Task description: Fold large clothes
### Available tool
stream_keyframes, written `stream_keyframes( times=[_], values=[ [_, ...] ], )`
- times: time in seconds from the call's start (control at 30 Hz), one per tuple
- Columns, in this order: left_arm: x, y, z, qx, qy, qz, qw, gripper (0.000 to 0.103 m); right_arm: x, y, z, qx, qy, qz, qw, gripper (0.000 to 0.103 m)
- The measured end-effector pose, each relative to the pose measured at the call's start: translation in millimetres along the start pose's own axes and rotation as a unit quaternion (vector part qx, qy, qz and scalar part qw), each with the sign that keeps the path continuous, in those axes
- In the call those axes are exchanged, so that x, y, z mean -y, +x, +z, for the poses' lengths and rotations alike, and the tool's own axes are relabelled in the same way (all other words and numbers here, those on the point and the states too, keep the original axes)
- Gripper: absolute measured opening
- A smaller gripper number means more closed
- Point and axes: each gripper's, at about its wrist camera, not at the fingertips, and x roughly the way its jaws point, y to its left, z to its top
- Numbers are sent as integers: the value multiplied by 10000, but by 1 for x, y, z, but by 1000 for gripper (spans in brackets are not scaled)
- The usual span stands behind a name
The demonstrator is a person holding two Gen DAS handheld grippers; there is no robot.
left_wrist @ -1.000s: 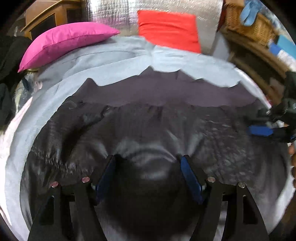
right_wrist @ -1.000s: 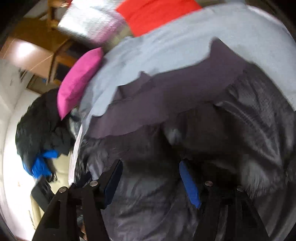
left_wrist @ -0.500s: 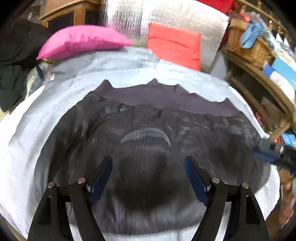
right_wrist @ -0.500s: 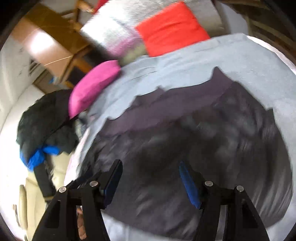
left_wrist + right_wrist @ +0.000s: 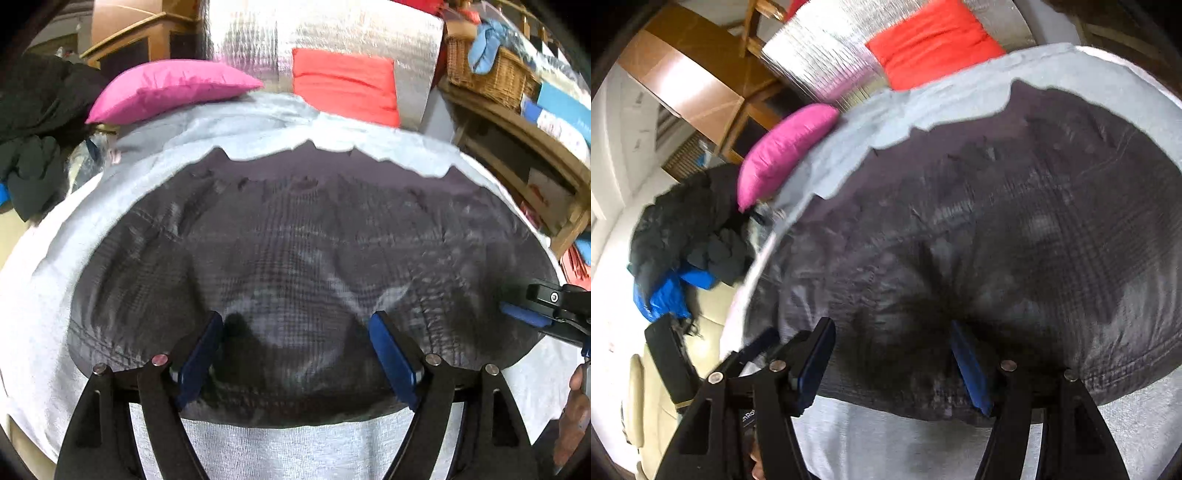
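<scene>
dark grey checked cloth, one large garment (image 5: 295, 258), spread flat across a pale grey bed cover (image 5: 44, 332); near hem just beyond both sets of fingers.

hidden or unclear: garment type not determinable; no sleeves or legs made out. surface blurred in both views, the check pattern legible only in patches. far edge shows a plain dark band with a jagged outline against the cover. near hem partly covered by gripper frames in each view. right gripper (image 5: 532, 317) cut off at the right edge of the left wrist view, only one blue pad and a black body showing, with part of a hand (image 5: 576, 413) below it. in the right wrist view the left gripper (image 5: 764, 343) is mostly behind the right one's frame.

change from earlier frames: a second ago the cloth was bunched and lifted close to both cameras, with folds between the fingers; now it lies spread and lower, its whole outline in view, and both grippers stand back from it.

left gripper (image 5: 295, 354): jaws wide, nothing between them, pads over the near hem.
right gripper (image 5: 890, 365): jaws wide, holding nothing, likewise over the near hem.

surroundings: pink pillow (image 5: 166, 92), red cushion (image 5: 343, 85), silver foil sheet (image 5: 332, 29), wicker basket (image 5: 491, 74), heap of dark clothes (image 5: 687, 232).
</scene>
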Motion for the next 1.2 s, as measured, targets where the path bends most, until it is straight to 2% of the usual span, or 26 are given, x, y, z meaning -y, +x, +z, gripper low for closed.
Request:
stream_keyframes(
  times=[0.1, 0.23, 0.37, 0.43, 0.47, 0.53, 0.57, 0.67, 0.77, 0.83, 0.87, 0.9, 0.97, 1.07, 1.2],
  values=[
    [5, 18, -6, -224, 220, 174, 9994, 83, 5, 0, 1, 89, 51, -65, 9999, 69],
    [-5, 2, 1, -25, 20, 61, 10000, 83, 16, 7, 5, -49, 296, -30, 9995, 69],
    [-41, -20, 2, 429, -316, 421, 9977, 83, 14, -18, 17, 316, 241, 49, 9992, 69],
    [-68, -17, -2, 405, -623, 726, 9946, 83, 24, -32, 22, 505, 305, -38, 9983, 69],
    [-79, -10, -5, 233, -757, 823, 9935, 83, 31, -37, 23, 573, 355, -123, 9976, 69],
    [-99, 8, -13, -107, -921, 849, 9921, 84, 53, -41, 23, 626, 574, -313, 9959, 69],
    [-102, 11, -15, -119, -895, 836, 9924, 85, 64, -41, 23, 615, 729, -335, 9949, 69],
    [-101, 9, -15, -37, -773, 870, 9932, 86, 84, -38, 23, 596, 1016, -10, 9930, 69],
    [-106, -6, -15, 81, -952, 843, 9919, 85, 77, -45, 26, 625, 999, -123, 9930, 69],
    [-114, -17, -18, 310, -1133, 913, 9889, 85, 71, -57, 26, 809, 891, -108, 9927, 69],
    [-119, -17, -20, 287, -1219, 971, 9874, 85, 71, -62, 25, 893, 861, -143, 9922, 69],
    [-125, -9, -23, 101, -1297, 1012, 9863, 85, 74, -68, 22, 987, 891, -239, 9908, 70],
    [-135, 7, -26, -227, -1473, 813, 9855, 87, 90, -68, 19, 937, 1112, -316, 9889, 71],
    [-139, -6, -24, -95, -1619, 822, 9833, 87, 100, -65, 18, 879, 1290, -165, 9876, 71],
    [-137, -23, -24, 182, -1500, 887, 9845, 87, 82, -88, 19, 1225, 983, -189, 9874, 71]
  ],
)
